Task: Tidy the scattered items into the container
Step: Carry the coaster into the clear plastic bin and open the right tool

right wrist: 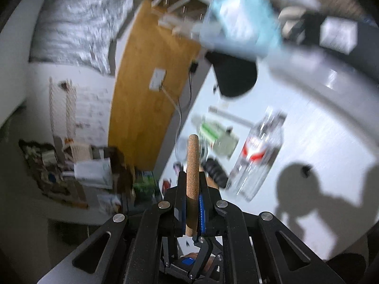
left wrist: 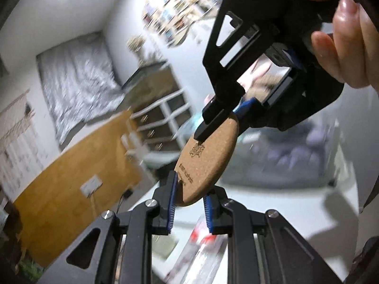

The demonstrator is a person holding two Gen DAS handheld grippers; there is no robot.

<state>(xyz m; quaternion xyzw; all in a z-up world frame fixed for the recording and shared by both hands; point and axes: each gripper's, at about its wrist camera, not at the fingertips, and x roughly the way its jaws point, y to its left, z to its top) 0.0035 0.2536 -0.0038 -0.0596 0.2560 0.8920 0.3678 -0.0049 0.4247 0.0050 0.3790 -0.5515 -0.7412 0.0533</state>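
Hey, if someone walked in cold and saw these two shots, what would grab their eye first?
The round cork coaster, held in mid-air: the right tongs clamp its top edge while the open left tongs straddle its lower edge. Next, the clear plastic bottle with a red label, lying on the white table below.
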